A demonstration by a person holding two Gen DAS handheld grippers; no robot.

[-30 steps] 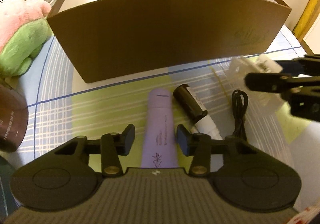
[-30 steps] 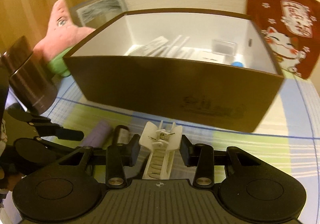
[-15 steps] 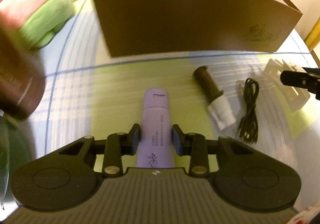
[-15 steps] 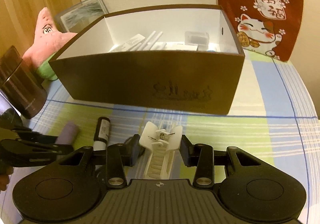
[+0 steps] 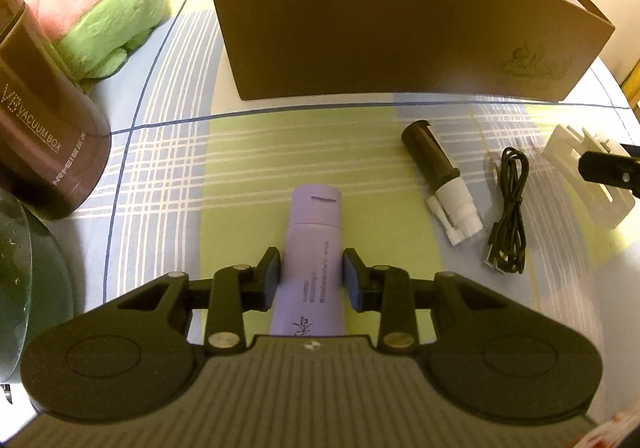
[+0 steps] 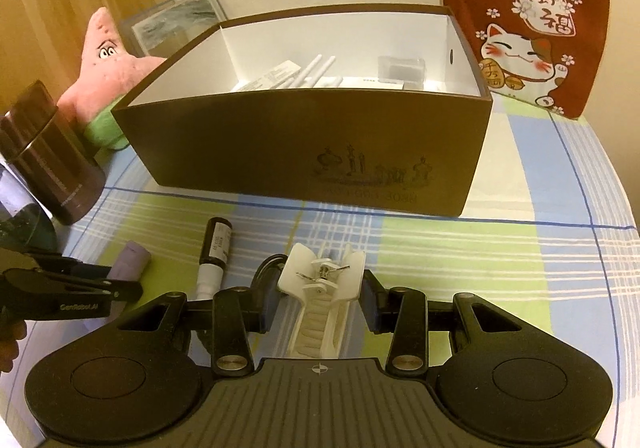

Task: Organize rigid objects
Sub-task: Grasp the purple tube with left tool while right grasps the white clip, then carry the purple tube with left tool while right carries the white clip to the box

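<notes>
Left tongs (image 5: 310, 280): pads pressed on both flanks of the lilac tube (image 5: 312, 248), grasping it near mid-length; the tube lies on the table (image 5: 160, 151).
Tube axis: runs near to far, straight out from between the pads, cap end far, crimped end hidden under the tongs body.
Right tongs (image 6: 320, 300): set astride a white hair claw clip (image 6: 322, 296). Pads look to touch the clip's spread wings, but a thin gap on the right side cannot be ruled out; I read it as a light grasp.
Clip axis: near to far, hinge and spring at the far end, teeth toward the camera.
Loose items, mid table: dark bottle with white nozzle (image 5: 440, 183) lying just right of the tube, nozzle near; coiled black cable (image 5: 508, 207) right of that, between bottle and clip.
Far: brown storage box (image 6: 304, 151), open top, white inside, already holding white sticks, cards and a small clear case.
Key relation: box lies directly beyond both tongs; its near wall stands between each held item and the interior. Judgement: each load must rise over that wall before going far. Left hand is nearer the box's left half, right hand its right half.
Left edge, not task: brown vacuum canister (image 5: 44, 135), pink and green plush (image 5: 100, 7).
Risk: tube is smooth; may slip if tilted cap down.
</notes>
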